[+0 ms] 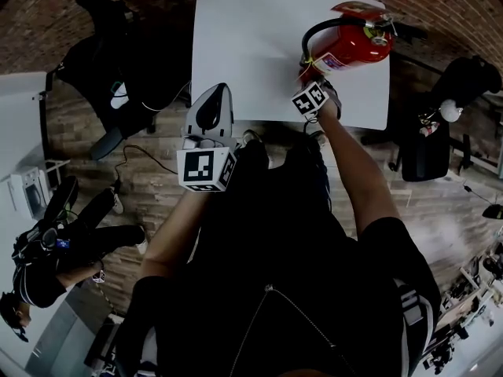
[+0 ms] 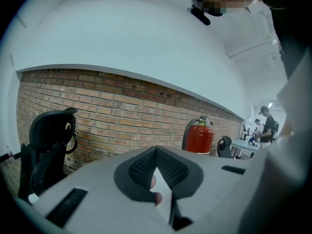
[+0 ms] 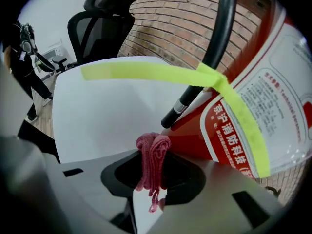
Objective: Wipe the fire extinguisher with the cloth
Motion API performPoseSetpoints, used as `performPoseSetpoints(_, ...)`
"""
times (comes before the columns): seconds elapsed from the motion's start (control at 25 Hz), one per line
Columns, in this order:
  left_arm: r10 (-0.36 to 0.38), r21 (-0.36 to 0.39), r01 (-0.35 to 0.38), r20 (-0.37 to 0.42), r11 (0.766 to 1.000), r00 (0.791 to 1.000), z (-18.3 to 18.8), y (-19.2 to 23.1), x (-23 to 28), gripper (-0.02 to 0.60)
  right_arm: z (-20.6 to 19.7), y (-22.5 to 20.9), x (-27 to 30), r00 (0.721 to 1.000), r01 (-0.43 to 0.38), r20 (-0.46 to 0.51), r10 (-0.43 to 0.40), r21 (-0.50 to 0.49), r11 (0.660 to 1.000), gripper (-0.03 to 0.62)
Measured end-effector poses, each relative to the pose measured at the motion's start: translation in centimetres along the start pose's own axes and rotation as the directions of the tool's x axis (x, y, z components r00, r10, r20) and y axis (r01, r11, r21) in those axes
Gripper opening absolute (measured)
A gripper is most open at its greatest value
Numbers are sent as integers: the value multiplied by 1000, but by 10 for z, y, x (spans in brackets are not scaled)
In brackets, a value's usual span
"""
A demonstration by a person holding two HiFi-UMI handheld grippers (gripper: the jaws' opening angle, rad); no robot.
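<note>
White table (image 1: 251, 45): one red fire extinguisher (image 1: 351, 47); right tool (image 3: 154, 149) pinching one pink cloth (image 3: 152, 167); left tool (image 2: 157, 154) pressed together.

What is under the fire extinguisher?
The white table; the fire extinguisher stands on it near one corner. The tabletop directly beneath its base is covered and cannot be seen.

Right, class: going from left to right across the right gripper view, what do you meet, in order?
Black mesh-backed office chair → pink knitted cloth clamped between the jaws → black rubber hose → red metal fire extinguisher. The white table and the yellow tape span too much of the width to place.
</note>
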State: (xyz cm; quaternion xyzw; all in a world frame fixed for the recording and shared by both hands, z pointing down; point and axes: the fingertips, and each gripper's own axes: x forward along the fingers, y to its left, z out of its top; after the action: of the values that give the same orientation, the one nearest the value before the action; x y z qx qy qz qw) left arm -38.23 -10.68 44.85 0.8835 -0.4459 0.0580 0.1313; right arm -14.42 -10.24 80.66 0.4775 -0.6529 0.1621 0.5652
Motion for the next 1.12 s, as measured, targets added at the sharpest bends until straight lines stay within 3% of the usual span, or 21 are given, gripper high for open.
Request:
performPoseSetpoints(0.44, 10, -16, -9, 4, 1000, 1000, -4, 19, -9, 9, 8, -8, -14, 998, 62, -12, -62, 15, 998, 115)
performPoseSetpoints(1.12, -22, -34, 24, 54, 999, 998, 10, 16, -4, 9, 29, -30, -78, 994, 108, -13, -110, -87, 990, 115)
